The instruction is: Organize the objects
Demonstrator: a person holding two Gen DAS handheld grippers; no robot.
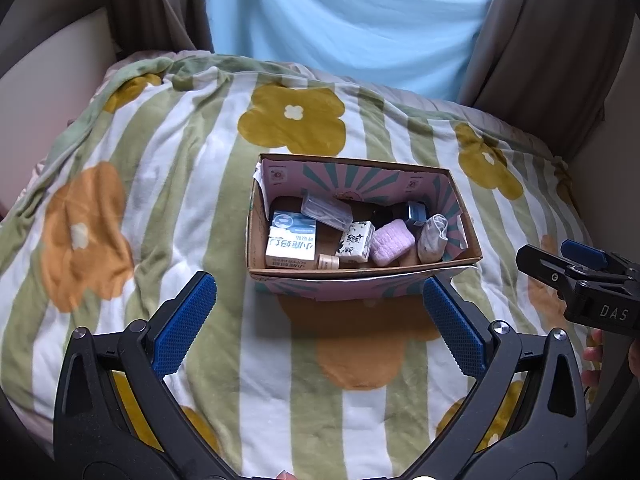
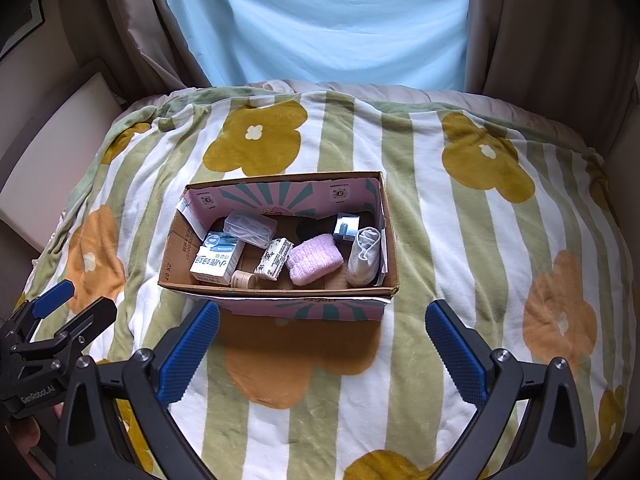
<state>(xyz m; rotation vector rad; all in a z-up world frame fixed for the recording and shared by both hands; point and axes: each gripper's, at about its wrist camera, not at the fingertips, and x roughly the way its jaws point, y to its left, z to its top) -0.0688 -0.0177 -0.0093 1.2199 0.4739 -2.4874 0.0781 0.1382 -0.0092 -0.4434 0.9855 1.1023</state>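
An open cardboard box (image 1: 360,270) (image 2: 280,294) sits mid-bed on a flowered blanket. Inside lie a white-and-blue carton (image 1: 291,240) (image 2: 217,260), a clear plastic case (image 1: 326,207) (image 2: 250,227), a small patterned tissue pack (image 1: 356,242) (image 2: 274,258), a pink rolled cloth (image 1: 392,242) (image 2: 315,260), a grey sock (image 1: 432,236) (image 2: 365,254), a small beige jar (image 1: 329,261) (image 2: 244,279) and a small blue box (image 1: 418,212) (image 2: 347,226). My left gripper (image 1: 320,320) is open and empty just short of the box. My right gripper (image 2: 322,344) is open and empty, also short of the box.
The striped blanket (image 1: 160,184) (image 2: 460,240) with yellow and orange flowers covers the bed. A blue sheet (image 1: 352,20) and beige curtains (image 1: 560,40) hang behind. The right gripper shows at the right edge of the left wrist view (image 1: 560,264), the left gripper at the lower left of the right wrist view (image 2: 60,312).
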